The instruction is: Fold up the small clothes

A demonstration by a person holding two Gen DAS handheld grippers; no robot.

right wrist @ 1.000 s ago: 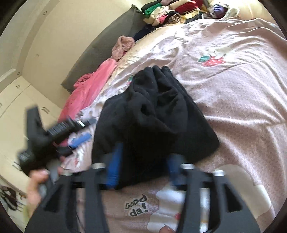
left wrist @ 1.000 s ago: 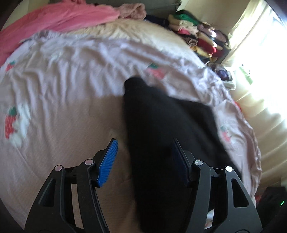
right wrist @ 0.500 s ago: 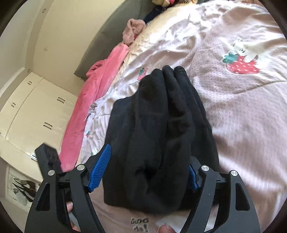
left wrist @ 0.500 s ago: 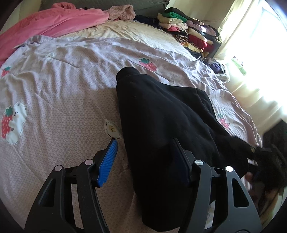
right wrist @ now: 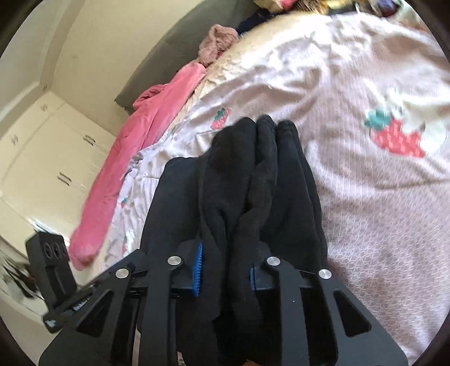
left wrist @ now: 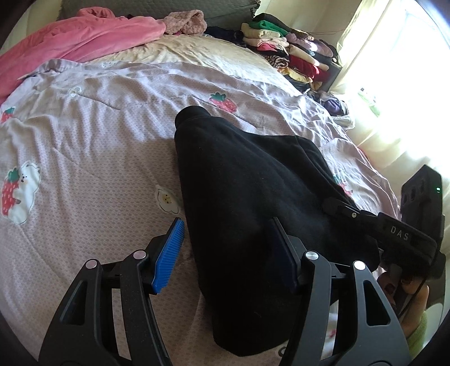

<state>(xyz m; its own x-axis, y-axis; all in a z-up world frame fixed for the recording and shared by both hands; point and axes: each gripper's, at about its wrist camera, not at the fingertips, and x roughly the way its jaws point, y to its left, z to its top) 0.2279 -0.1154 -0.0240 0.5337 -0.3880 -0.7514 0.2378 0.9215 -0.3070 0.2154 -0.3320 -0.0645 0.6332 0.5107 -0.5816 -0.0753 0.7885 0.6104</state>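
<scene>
A black garment [left wrist: 242, 191] lies bunched lengthways on the pale pink strawberry-print bedcover [left wrist: 92, 157]. My left gripper [left wrist: 225, 253] is open at the garment's near left edge. One blue pad hangs over the bedcover and the other over the cloth. In the right wrist view the garment [right wrist: 261, 180] runs away from me in thick folds. My right gripper [right wrist: 225, 271] is closing its jaws on a bunched fold at the near end, and both blue pads touch the cloth. The right gripper [left wrist: 332, 204] also shows in the left wrist view, held by a hand [left wrist: 407, 292].
A pink blanket [left wrist: 84, 42] lies along the head of the bed beside a fuzzy pink item [left wrist: 185, 22]. Stacks of folded clothes [left wrist: 284, 48] stand at the far right corner by a bright curtained window [left wrist: 399, 84]. White wardrobe doors [right wrist: 47, 157] stand beyond the bed's left side.
The right gripper's jaws have gone from wide apart around the garment's end to narrow, pinching a fold. In the left wrist view the right gripper has come in at the right edge.
</scene>
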